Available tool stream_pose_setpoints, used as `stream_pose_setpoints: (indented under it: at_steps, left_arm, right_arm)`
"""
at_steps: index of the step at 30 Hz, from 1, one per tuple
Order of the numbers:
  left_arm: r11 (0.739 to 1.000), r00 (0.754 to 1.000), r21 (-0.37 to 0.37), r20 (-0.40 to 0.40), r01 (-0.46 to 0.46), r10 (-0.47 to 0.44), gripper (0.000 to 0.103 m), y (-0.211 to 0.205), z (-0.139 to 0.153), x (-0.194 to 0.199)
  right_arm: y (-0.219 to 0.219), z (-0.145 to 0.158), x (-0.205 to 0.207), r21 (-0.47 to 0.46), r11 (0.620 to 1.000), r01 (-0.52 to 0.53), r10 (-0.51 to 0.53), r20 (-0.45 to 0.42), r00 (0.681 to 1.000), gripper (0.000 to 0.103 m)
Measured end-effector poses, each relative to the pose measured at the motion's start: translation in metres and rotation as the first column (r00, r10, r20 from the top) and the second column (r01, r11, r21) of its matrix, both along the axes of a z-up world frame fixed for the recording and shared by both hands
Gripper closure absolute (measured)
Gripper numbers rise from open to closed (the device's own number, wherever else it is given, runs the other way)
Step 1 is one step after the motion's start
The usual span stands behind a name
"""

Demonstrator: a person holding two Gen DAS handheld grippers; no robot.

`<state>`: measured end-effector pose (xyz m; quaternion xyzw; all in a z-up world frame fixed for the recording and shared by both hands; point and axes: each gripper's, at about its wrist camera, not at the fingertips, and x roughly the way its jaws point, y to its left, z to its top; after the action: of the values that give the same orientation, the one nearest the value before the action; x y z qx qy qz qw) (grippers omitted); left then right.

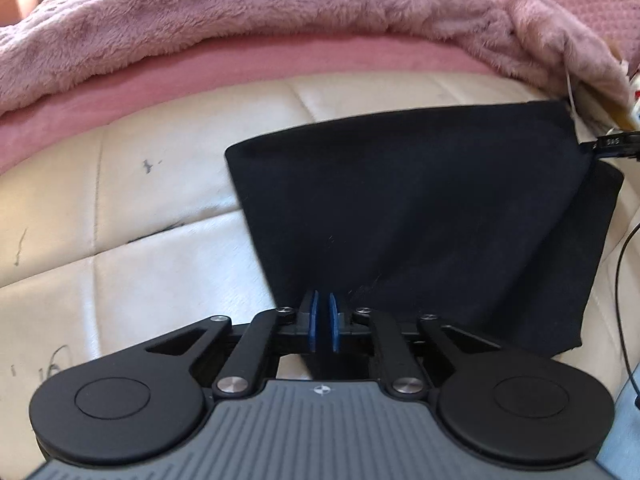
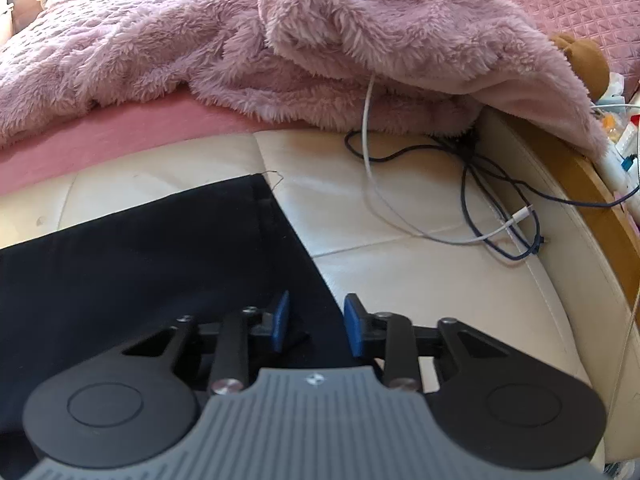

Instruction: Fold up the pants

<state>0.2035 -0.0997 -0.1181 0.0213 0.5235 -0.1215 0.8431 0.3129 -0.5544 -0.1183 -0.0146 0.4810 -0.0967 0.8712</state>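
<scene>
Cream leather cushion (image 2: 420,280), fluffy pink blanket (image 2: 360,40), tangled cables (image 2: 472,184), bright daylight

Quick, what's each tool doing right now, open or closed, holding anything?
Left tool: shut on the black pants at their near edge.
Right tool: open, straddling the pants' edge, gripping nothing.

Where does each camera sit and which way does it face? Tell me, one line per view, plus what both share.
Left wrist view: on the left gripper, looking forward along nearly closed blue pads over the black fabric pants on the cream leather cushion; only the gripper shows.
Right wrist view: on the right gripper, pads apart astride the pants' right edge, facing the tangled white and dark cables; only the gripper shows.
Shared: pants, cushion, fluffy pink blanket.
</scene>
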Motion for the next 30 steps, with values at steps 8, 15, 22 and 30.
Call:
stream_pose_setpoints:
  at_steps: [8, 15, 22, 30]
  left_arm:
    - [0.999, 0.999, 0.04, -0.037, 0.006, -0.005, 0.094, 0.034, 0.003, -0.01]
    - [0.994, 0.999, 0.112, -0.041, -0.01, 0.015, 0.094, 0.069, 0.01, -0.03]
    - [0.99, 0.996, 0.124, -0.045, -0.07, 0.076, 0.094, 0.11, 0.014, -0.047]
    - [0.989, 0.996, 0.112, 0.008, -0.094, 0.094, 0.091, 0.109, 0.033, -0.053]
  right_arm:
    - [0.03, 0.003, -0.027, 0.034, 0.995, -0.091, 0.092, -0.047, 0.995, 0.091]
    - [0.068, 0.006, -0.062, 0.077, 0.992, -0.097, 0.103, -0.074, 0.992, 0.091]
    - [0.1, 0.01, -0.104, 0.181, 0.978, -0.1, 0.115, -0.075, 0.991, 0.091]
    - [0.105, 0.019, -0.12, 0.224, 0.968, -0.116, 0.13, -0.048, 0.99, 0.084]
